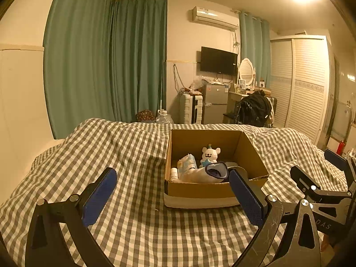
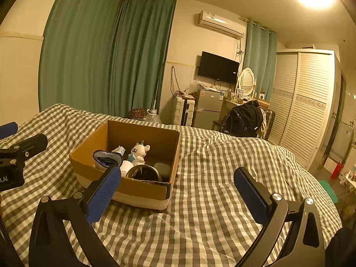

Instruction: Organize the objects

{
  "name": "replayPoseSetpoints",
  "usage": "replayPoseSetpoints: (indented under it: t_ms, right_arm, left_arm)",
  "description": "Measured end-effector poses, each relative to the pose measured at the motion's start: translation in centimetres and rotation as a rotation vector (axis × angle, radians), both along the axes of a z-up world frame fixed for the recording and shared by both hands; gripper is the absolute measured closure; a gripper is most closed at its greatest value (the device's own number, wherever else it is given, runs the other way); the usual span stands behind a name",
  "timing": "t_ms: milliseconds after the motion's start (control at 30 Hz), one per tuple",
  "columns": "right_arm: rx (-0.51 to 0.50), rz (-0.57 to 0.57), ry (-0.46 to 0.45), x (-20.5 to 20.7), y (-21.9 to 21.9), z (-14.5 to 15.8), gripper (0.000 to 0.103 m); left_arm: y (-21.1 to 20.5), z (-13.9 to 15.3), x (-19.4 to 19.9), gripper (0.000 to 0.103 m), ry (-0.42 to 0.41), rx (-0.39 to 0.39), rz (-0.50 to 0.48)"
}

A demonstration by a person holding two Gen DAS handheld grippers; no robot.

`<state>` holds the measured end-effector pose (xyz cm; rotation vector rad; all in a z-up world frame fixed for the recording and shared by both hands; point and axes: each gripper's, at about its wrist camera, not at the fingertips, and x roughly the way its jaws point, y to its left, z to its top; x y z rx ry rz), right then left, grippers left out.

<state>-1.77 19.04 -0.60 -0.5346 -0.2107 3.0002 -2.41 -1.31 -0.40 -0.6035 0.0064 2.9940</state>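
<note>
An open cardboard box (image 1: 213, 190) sits on the checked bed cover (image 1: 133, 151); it also shows in the right wrist view (image 2: 142, 189). Inside are a white bear toy (image 1: 210, 153) (image 2: 139, 152), a tissue pack (image 1: 186, 163), a small white bottle (image 1: 174, 173), a cloth item with a blue rim (image 1: 217, 171) (image 2: 107, 158) and a roll of tape (image 2: 143, 172). My left gripper (image 1: 173, 198) is open and empty, just in front of the box. My right gripper (image 2: 176, 191) is open and empty, to the right of the box.
The bed cover spreads around the box (image 2: 222, 166). Beyond the bed stand green curtains (image 1: 106, 62), a small fridge (image 1: 214, 103), a suitcase (image 1: 191, 109), a chair with dark clothes (image 1: 254, 109) and a louvred wardrobe (image 1: 304, 84).
</note>
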Motion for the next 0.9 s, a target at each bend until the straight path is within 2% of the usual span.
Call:
replayPoseSetpoints:
  t_ms: [900]
  right_arm:
    - [-0.005, -0.004, -0.010, -0.07, -0.11, 0.01, 0.001]
  left_arm:
    - [-0.13, -0.47, -0.19, 0.000, -0.011, -0.010, 0.013]
